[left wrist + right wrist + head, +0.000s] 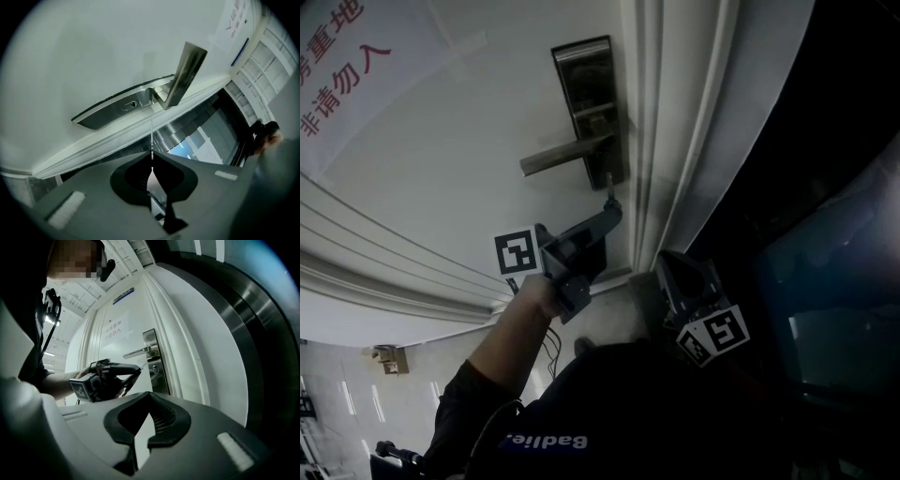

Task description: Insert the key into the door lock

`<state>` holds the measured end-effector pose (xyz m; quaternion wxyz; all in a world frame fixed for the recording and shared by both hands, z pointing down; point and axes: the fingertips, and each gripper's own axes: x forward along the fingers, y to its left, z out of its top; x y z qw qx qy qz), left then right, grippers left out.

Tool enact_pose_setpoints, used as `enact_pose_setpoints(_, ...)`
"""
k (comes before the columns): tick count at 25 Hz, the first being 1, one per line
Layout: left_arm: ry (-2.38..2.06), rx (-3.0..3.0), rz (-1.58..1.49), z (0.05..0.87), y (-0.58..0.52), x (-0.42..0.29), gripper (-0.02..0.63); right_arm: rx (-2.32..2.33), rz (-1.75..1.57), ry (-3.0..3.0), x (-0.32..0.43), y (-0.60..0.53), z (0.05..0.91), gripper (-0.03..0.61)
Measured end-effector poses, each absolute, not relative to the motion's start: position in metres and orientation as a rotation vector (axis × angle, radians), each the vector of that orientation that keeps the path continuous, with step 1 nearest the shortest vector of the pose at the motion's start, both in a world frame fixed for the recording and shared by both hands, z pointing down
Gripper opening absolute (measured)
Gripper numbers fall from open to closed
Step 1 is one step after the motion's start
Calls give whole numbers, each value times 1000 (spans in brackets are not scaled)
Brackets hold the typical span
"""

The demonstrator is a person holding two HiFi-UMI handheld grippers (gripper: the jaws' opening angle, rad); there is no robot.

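Key (151, 140) is pinched in the left tongs (614, 208), blade seen edge-on and sticking straight out past the tips. It sits at 6 o'clock of the lock plate (591, 103) on the door (469, 141), just under the lever handle (567, 155). It does not look inserted yet. In the left gripper view the keyhole (130, 105) lies around 11 o'clock from the key tip, close by but apart. Whether the tip touches the plate cannot be told.

Right tongs (149, 394) are closed on nothing, held low at 5 o'clock of the lock and well apart from it.

Step in hand, by judgement: final alignment before the push.
- Slide the tip toward 11 o'clock in the left gripper view until it sits over the slot.
- Roll the wrist so the blade matches the slot, whose direction is too small to read.
- Keep the blade square to the plate and push slowly and straight.
- The key is thin and held only at its head, so a skewed push may twist it in the tongs or skid it across the metal.
- Keep the right tongs clear.
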<state>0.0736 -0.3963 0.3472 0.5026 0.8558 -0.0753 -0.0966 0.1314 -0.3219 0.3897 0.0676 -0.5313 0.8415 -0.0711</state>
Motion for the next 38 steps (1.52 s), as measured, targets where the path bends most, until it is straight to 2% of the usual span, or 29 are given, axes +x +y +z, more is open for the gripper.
enact_pose_setpoints(38,-121,1740,-428,345,-443,85,31,-1587,-287,2531,120,-340,404,3)
